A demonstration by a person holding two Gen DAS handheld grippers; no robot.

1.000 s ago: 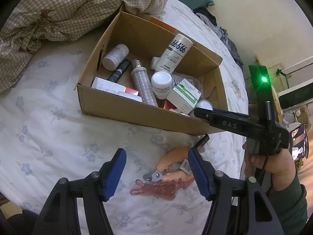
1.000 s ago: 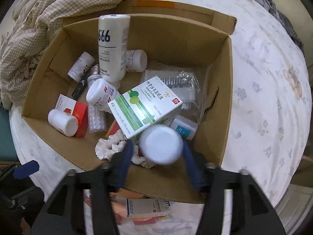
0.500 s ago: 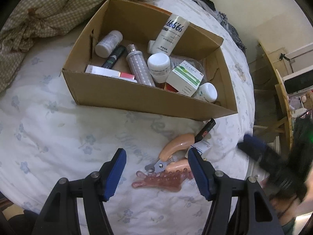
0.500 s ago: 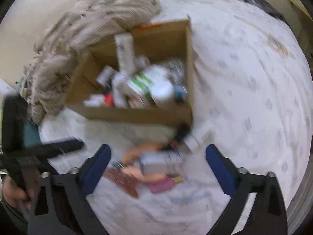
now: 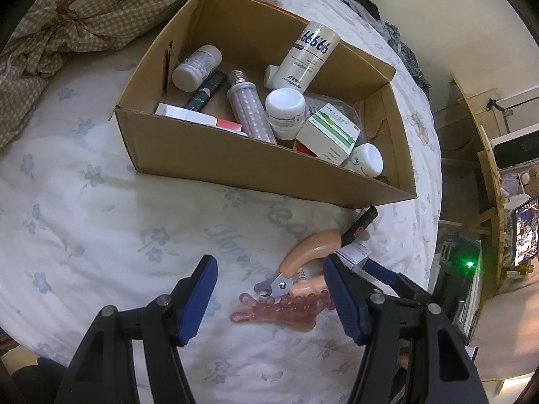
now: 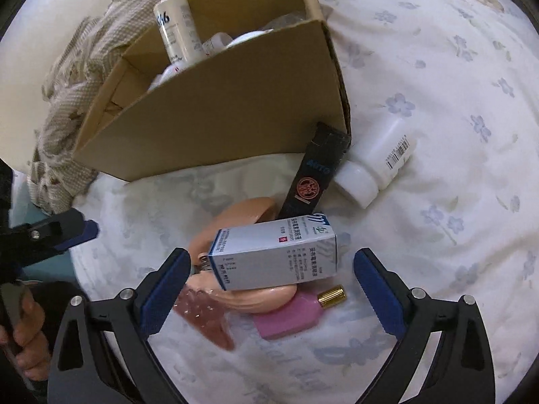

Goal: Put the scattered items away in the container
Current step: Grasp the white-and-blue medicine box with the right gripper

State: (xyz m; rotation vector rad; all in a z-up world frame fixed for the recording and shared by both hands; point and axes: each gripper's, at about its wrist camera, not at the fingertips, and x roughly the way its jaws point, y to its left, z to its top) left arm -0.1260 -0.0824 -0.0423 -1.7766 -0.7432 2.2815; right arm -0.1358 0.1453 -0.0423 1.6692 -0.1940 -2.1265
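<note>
With jaws wide apart, the right gripper (image 6: 269, 289) straddles the white medicine box (image 6: 274, 256) perched on the clippers (image 6: 235, 225) near the cardboard box (image 6: 235, 107); closing could tip it off

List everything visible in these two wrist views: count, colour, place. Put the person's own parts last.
cardboard box: 1, brown, open, on the bed
tall bottle: 1, white, leaning on the box's far wall
small bottles: at least 3, white, inside the box
green-and-white carton: 1, inside the box, right side
LED bulb: 1, grey, lying inside the box
black tube: 1, inside the box
blue-and-white carton: 1, on the pile outside the box
clippers: 1, peach handles, on the sheet
black stick: 1, against the box corner
white bottle: 1, on the sheet beside the stick
pink bottle: 1, gold cap, on the sheet
checked blanket: 1, beige, behind the box
left gripper: open, empty
right gripper: open, either side of the blue-and-white carton
hand: 1, lower left edge
</note>
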